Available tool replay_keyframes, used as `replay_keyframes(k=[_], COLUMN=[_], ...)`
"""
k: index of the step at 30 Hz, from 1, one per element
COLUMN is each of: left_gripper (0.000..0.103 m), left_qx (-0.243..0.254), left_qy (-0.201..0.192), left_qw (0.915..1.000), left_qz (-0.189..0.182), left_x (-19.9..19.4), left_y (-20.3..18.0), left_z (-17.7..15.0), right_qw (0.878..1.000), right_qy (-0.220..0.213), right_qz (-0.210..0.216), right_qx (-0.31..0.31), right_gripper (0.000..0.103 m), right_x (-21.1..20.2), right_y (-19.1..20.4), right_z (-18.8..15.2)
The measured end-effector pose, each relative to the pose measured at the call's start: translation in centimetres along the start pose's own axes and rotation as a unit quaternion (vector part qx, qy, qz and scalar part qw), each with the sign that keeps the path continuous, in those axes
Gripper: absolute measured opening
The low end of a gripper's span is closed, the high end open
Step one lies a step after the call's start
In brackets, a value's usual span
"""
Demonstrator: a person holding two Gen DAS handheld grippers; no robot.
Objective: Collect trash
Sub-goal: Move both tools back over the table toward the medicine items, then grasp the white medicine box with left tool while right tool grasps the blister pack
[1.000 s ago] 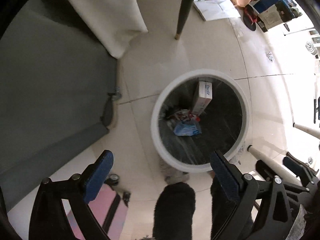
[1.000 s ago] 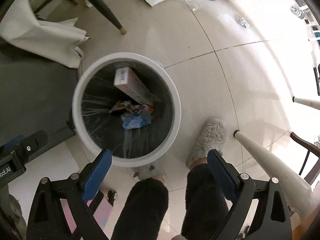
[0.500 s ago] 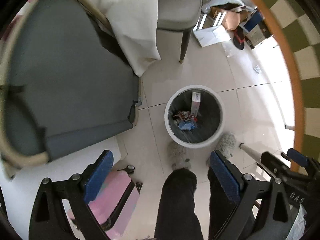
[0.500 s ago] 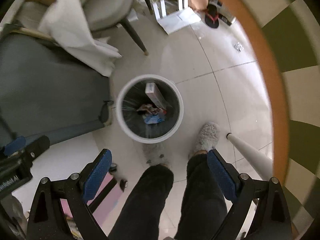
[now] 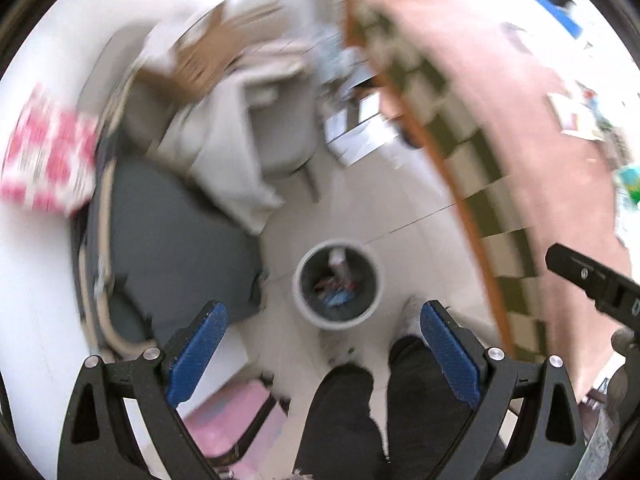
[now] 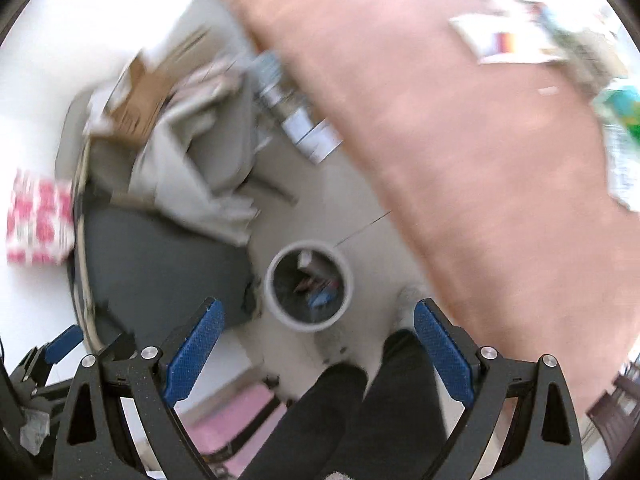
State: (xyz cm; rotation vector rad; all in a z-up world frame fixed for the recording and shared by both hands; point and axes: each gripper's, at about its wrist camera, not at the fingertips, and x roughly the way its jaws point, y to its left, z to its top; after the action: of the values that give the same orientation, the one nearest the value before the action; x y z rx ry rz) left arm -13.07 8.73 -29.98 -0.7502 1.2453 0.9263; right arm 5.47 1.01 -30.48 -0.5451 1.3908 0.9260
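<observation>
Right wrist view: the pink table [image 6: 460, 152] fills your right side, and the trash left to collect, a flat printed box [image 6: 508, 44] and a green wrapper [image 6: 620, 108], lies along its far right edge. The bin [image 6: 310, 322] sits on the floor below. Both look light; I'd judge the box stiff, so pinch its edges, and the wrapper crinkly. Your right gripper [image 6: 316, 352] and left gripper [image 5: 320, 356] are spread wide, empty.
</observation>
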Motion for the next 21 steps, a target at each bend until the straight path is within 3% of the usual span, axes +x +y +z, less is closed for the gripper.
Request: replay_keyframes(k=[5,9,14,18,21], left_gripper=[0.099,0.099,0.099,0.099,0.099], left_qx=[0.101,0.2,0.33,0.428,0.494], left_qy=[-0.042,-0.061,-0.066,-0.052,-0.041], left_qw=[0.9938,0.9775,0.9415,0.9021,0.8678], left_qz=[-0.021,-0.021,-0.017,0.011,0.029], left_x=[-2.5,-2.3,-0.2,3.1,5.6], left_y=[-10.5,-19.7,-30.3,-36.8,-39.8], left_z=[5.9,10.4,16.5,19.8,21.2], right_qw=[0.993,0.981,0.966,0.959,0.957], right_qy=[-0.039,-0.05,-0.041,-0.02,-0.006], right_qz=[-0.038,-0.071,-0.09,-0.1,-0.095], right_qx=[0.103,0.174,0.238,0.263,0.275], right_gripper=[0.097,0.097,0.097,0.097,0.097], right_x=[-5.0,-6.8,-6.3,-4.0,-2.1], right_y=[-12.1,-22.1,-31.7,-35.6,-37.3], right_z=[4.3,7.1,10.2,11.8,12.7])
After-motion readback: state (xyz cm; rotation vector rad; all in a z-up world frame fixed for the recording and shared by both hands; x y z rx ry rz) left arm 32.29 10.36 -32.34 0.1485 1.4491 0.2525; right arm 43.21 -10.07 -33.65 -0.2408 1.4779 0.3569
